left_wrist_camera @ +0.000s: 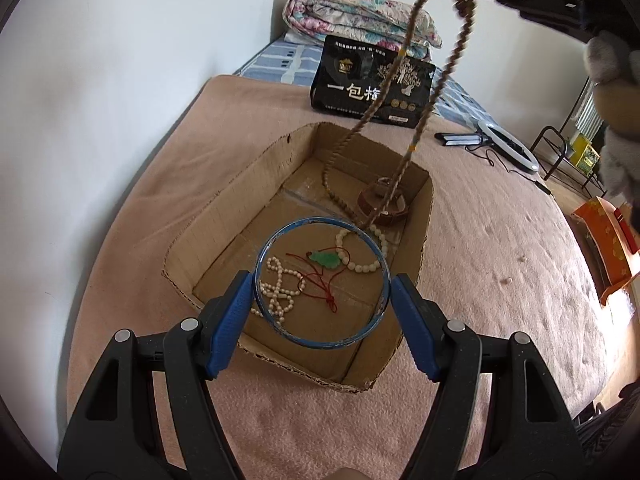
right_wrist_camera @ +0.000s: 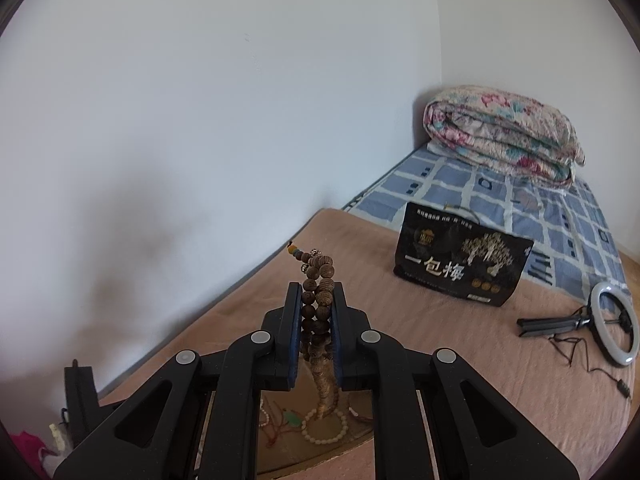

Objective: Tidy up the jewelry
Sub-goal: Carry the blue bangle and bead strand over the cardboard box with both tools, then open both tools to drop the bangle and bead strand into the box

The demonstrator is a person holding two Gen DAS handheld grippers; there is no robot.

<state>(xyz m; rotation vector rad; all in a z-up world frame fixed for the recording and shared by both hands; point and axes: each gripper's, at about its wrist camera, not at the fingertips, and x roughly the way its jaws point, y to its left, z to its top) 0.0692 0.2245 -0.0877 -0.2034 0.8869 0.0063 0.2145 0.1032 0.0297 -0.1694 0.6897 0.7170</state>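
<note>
My left gripper is shut on a thin blue bangle, one pad on each side, and holds it just over the near half of an open cardboard box. Inside the box lie a green pendant on red cord, a white pearl strand, a cream bead bracelet and a brown wooden bracelet. My right gripper is shut on a long brown wooden bead necklace. It hangs from high up, and its lower end trails into the box's far half.
The box sits on a pink blanket on a bed against a white wall. Behind it stand a black printed bag and a folded floral quilt. A ring light lies to the right, with an orange box beyond the bed's edge.
</note>
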